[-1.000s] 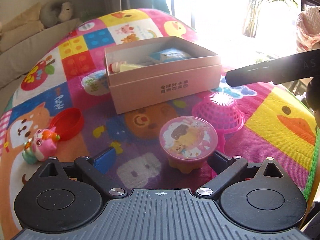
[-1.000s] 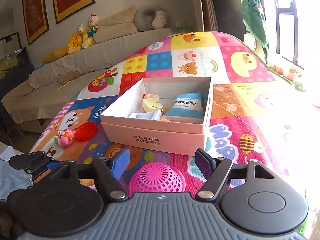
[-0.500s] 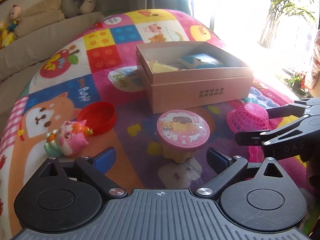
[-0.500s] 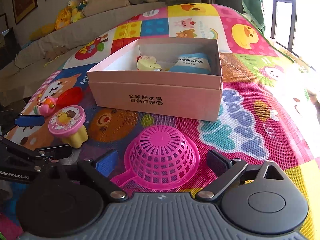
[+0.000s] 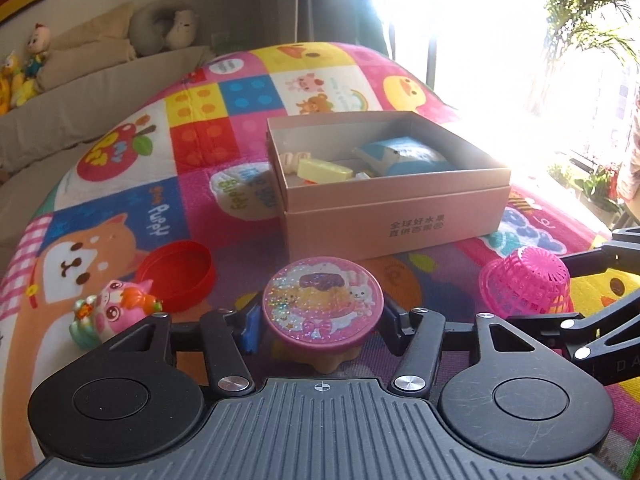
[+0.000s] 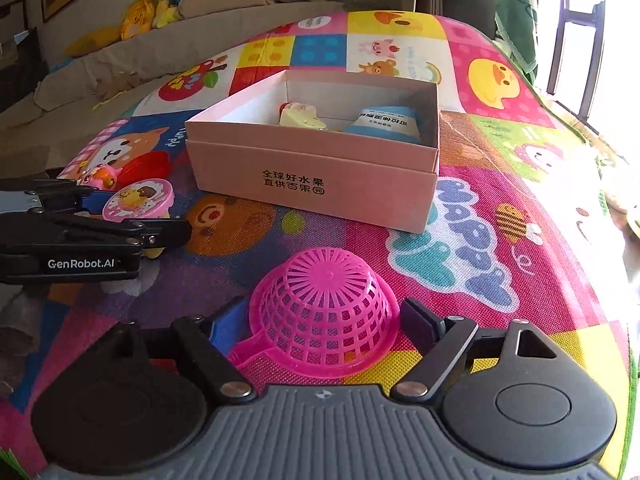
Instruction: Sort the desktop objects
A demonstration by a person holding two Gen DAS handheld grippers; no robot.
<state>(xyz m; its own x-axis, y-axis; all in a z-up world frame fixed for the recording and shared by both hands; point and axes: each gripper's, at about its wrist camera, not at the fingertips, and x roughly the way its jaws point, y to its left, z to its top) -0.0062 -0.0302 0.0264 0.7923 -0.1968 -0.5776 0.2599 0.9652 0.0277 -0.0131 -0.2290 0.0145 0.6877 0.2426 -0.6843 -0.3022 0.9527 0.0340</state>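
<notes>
A pink-lidded pudding toy point(image 5: 322, 306) stands between the fingers of my left gripper point(image 5: 320, 326); the jaws sit close on both sides of it, and contact is unclear. It also shows in the right wrist view point(image 6: 138, 200). An upturned pink mesh basket point(image 6: 324, 312) sits between the open fingers of my right gripper point(image 6: 320, 324), with small gaps at each side. The basket also shows in the left wrist view point(image 5: 524, 284). A pink cardboard box point(image 5: 392, 208) stands behind, holding a blue packet point(image 5: 404, 156) and a yellow toy point(image 5: 324, 170).
A red lid point(image 5: 176, 276) and a pink cat figure point(image 5: 112, 312) lie on the colourful play mat point(image 5: 200, 140) at the left. A beige sofa point(image 5: 80, 92) with plush toys is behind. The mat's edge point(image 6: 628, 320) runs at the right.
Both grippers have moved forward and down. The pudding toy now sits between my left fingers, and the basket between my right fingers. My left jaws have narrowed.
</notes>
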